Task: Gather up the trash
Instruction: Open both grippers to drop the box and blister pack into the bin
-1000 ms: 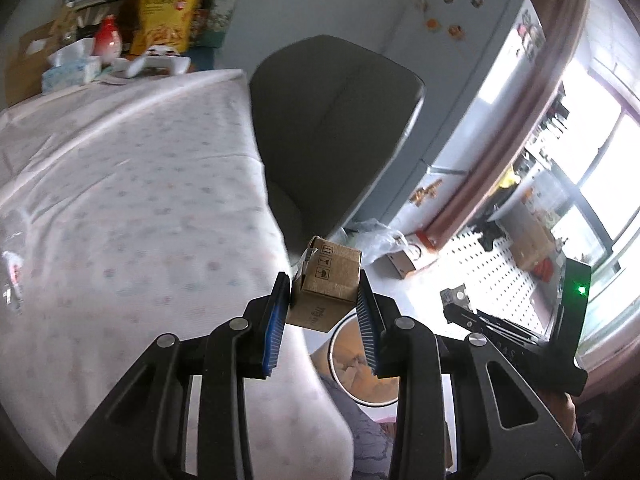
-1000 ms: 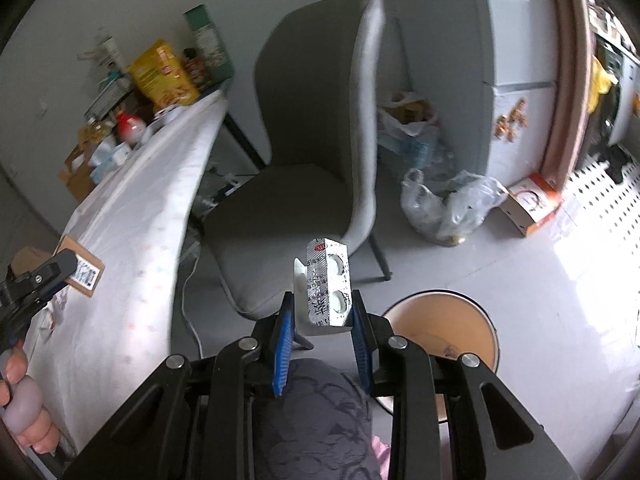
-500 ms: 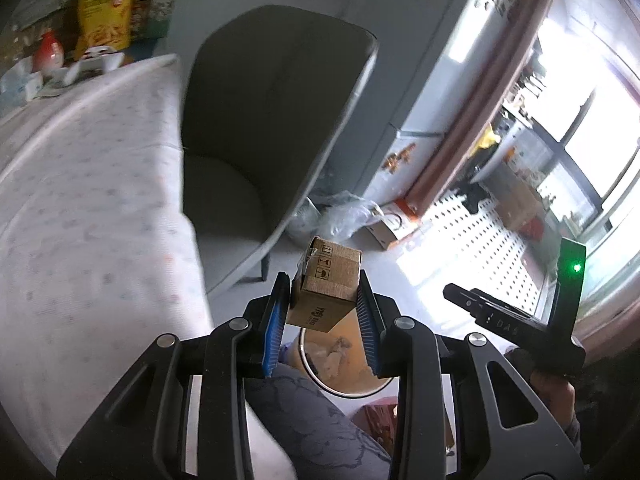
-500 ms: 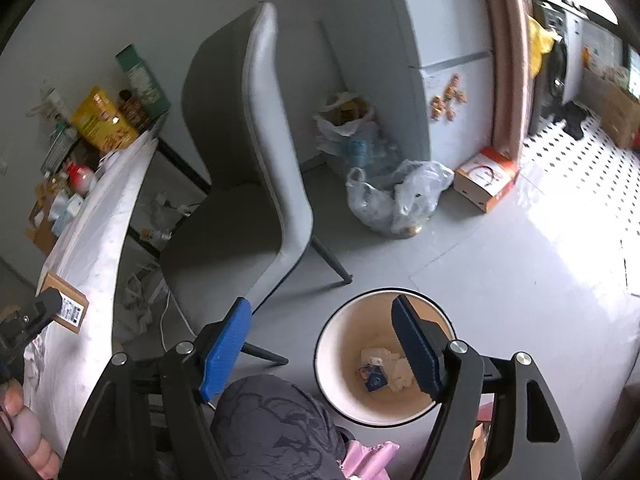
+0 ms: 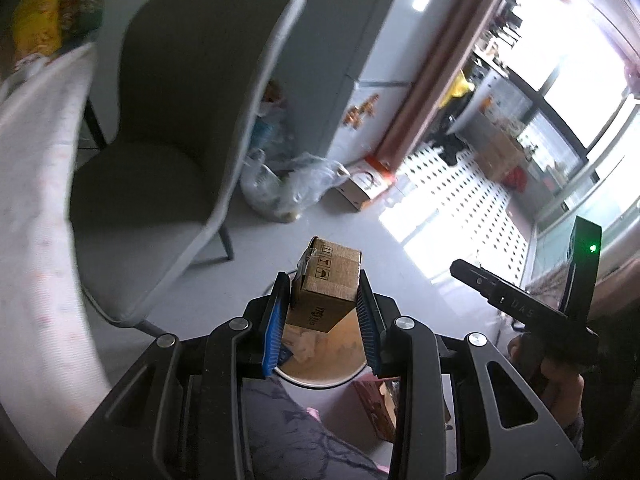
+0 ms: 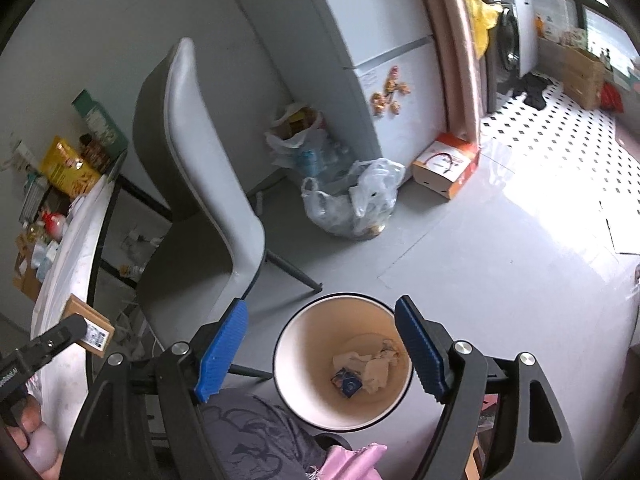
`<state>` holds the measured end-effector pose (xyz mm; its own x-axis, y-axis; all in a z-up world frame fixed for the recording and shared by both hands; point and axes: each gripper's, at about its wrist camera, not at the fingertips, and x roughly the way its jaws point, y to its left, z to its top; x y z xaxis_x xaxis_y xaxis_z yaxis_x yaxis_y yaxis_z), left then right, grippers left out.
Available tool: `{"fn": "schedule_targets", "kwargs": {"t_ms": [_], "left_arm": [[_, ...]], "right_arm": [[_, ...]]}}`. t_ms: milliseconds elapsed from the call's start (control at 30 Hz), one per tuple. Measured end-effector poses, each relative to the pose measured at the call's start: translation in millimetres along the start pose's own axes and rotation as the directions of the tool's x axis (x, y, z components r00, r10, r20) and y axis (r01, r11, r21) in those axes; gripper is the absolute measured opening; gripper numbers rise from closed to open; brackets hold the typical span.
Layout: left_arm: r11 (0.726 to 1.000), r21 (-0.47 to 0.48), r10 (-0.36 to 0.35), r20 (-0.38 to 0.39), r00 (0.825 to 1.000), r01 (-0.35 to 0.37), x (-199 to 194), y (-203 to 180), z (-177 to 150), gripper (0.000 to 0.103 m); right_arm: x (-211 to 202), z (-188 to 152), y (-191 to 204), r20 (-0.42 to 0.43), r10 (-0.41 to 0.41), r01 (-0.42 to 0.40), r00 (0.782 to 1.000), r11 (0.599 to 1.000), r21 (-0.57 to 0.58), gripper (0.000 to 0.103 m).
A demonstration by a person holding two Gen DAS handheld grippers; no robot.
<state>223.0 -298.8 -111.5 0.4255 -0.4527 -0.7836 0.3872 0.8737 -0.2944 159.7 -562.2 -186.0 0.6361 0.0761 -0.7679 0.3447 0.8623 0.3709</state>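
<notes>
My left gripper (image 5: pixel 323 280) is shut on a small brown cardboard box (image 5: pixel 326 296) and holds it above the round cream bin (image 5: pixel 320 382) on the floor. In the right wrist view that same box (image 6: pixel 90 330) shows at the far left, by the table edge. My right gripper (image 6: pixel 321 304) hangs over the bin (image 6: pixel 312 340); its jaws are opening and nothing is between the blue pads. At the bottom of the bin lie crumpled paper (image 6: pixel 374 364) and a blue and white packet (image 6: pixel 348 384). The right gripper (image 5: pixel 500 296) also shows at the right of the left wrist view.
A grey chair (image 6: pixel 208 200) stands just left of the bin, beside the table with its white cloth (image 5: pixel 36 240). Plastic bags (image 6: pixel 352 204) and an orange and white carton (image 6: pixel 446 164) sit by the fridge (image 6: pixel 380 60). A person's knee (image 6: pixel 256 432) is below the grippers.
The right gripper opened and the white blister pack it held is gone from its jaws. Both grippers swung away from the table to over the bin; the left still grips the box.
</notes>
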Motion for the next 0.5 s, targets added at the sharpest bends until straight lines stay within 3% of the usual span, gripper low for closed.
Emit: {"fn": "schedule_targets", "kwargs": {"t_ms": [133,167,200,267,367,500], "left_arm": [[1.000,0.005,-0.025,-0.057,0.998,0.025,28.6,-16.8,3.7,0.033],[0.998,-0.001,-0.059,-0.062,0.996,0.059,33.5,-20.8,4.3,0.041],[0.997,-0.007,-0.079,-0.064,0.995,0.079,36.0,-23.0,5.0,0.064],[0.997,-0.006,-0.073,-0.031,0.997,0.073,33.9,-25.4,5.3,0.082],[0.999,0.023,-0.036,0.005,0.999,0.036,26.4,-26.6,7.9,0.090],[1.000,-0.016,-0.011,0.026,1.000,0.011,13.2,-9.8,5.5,0.093]], "right_arm": [[-1.4,1.6,-13.7,0.004,-0.016,0.016,1.000,1.000,0.025,0.075],[-2.1,1.8,-17.0,0.006,-0.019,0.018,1.000,0.999,0.031,0.075],[-2.4,1.8,-18.8,0.008,-0.021,0.020,1.000,0.999,0.034,0.075],[-3.7,2.1,-23.2,0.011,-0.024,0.024,1.000,0.999,0.041,0.075],[-0.8,0.7,-23.1,0.006,-0.024,0.024,1.000,0.999,0.040,0.076],[4.5,-2.1,-17.0,-0.007,-0.010,0.011,1.000,1.000,0.028,0.076]]}}
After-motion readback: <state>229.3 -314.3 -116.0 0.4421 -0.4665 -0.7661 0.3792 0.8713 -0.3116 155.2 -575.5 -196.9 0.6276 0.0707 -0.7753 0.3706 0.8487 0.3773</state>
